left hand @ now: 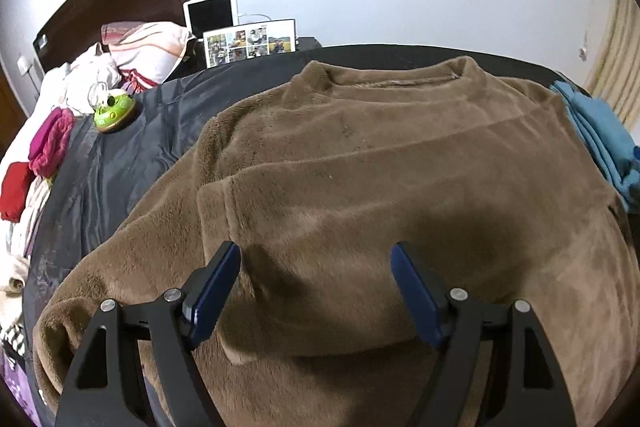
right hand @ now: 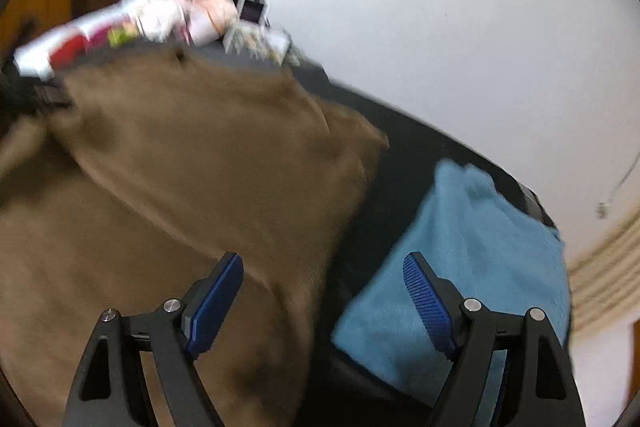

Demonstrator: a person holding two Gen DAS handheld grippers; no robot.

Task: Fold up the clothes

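A brown fleece sweater (left hand: 360, 167) lies spread on the dark sheet (left hand: 120, 163), collar toward the far wall, with one sleeve folded across its front. My left gripper (left hand: 316, 259) hovers over the sweater's lower part, open, with nothing between its blue pads. In the blurred right wrist view the same sweater (right hand: 180, 167) fills the left side. My right gripper (right hand: 324, 267) stands open above the sweater's right edge and the dark sheet (right hand: 384, 187), holding nothing.
A folded blue cloth (right hand: 460, 267) lies on the sheet right of the sweater, also at the right edge (left hand: 600, 143). A green toy (left hand: 114, 109), pink and red clothes (left hand: 48, 143), bedding (left hand: 140, 51) and a photo board (left hand: 248, 43) sit at far left.
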